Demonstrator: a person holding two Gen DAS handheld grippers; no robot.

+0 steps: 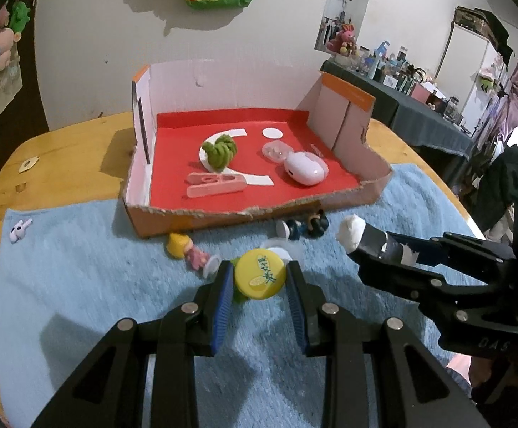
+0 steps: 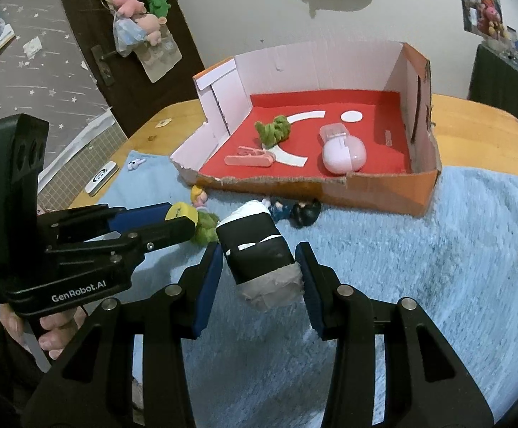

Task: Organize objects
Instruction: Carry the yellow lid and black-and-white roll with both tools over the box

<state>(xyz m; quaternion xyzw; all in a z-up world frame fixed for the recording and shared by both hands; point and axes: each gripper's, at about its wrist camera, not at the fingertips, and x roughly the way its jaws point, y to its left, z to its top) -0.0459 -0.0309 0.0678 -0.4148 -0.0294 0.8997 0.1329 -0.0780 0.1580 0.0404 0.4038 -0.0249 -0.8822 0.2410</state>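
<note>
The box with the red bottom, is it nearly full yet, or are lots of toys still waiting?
About halfway. Already in the box: green fuzzy toy, pink clip, pink earbud case. In hand: the left tool grips a yellow cap; the right tool grips a black-and-white taped roll. Still waiting on the blue towel: blonde doll, dark-haired doll, tiny bunny.

You've got a yellow cap [image 1: 260, 275] w/ green print, black roll [image 2: 255, 246] w/ white tape, red-lined box [image 1: 173, 192], blue towel [image 1: 80, 278].
</note>
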